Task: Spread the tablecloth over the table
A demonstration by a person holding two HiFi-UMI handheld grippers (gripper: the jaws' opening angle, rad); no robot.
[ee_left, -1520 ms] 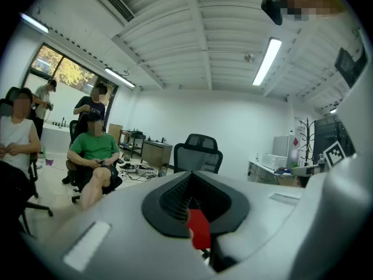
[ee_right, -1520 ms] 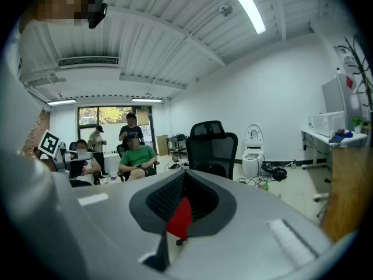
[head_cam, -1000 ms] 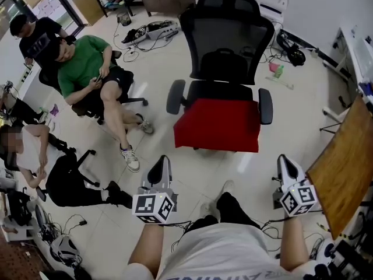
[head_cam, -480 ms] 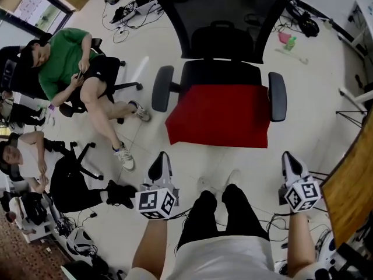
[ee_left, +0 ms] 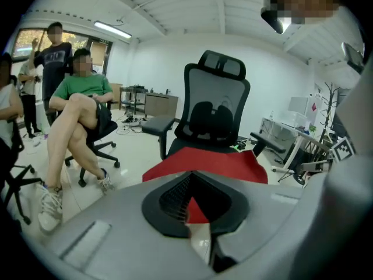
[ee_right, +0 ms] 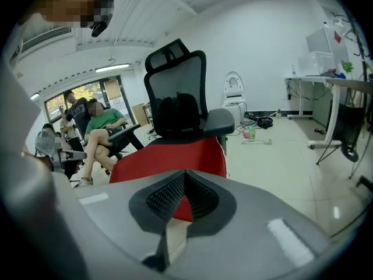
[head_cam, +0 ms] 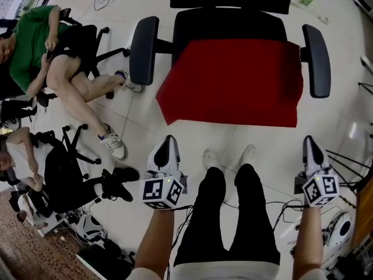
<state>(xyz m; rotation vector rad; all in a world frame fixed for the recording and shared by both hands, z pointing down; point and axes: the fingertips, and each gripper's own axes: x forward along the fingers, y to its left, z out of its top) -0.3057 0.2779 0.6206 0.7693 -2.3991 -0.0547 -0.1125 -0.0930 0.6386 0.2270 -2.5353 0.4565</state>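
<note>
The red tablecloth (head_cam: pixel 233 80) is seen lying on the seat of a black office chair (head_cam: pixel 143 48), between the two armrests, with its front edge hanging over the seat's front. The chair's backrest is cut off by the top edge of the head view and is shown in full only in the gripper views. Whether the cloth is folded cannot be told for sure, though it looks like more than one layer.

The left gripper (head_cam: pixel 168 144) and the right gripper (head_cam: pixel 310 143) are held low in front of the chair, on either side of the person's black-trousered legs (head_cam: pixel 227 214), well apart from the cloth. In each gripper view the jaws are pressed together with nothing pinched between them, and a patch of red cloth is glimpsed beyond them.

A seated person in a green shirt (head_cam: pixel 29 45) is partly cut off at the left edge.
</note>
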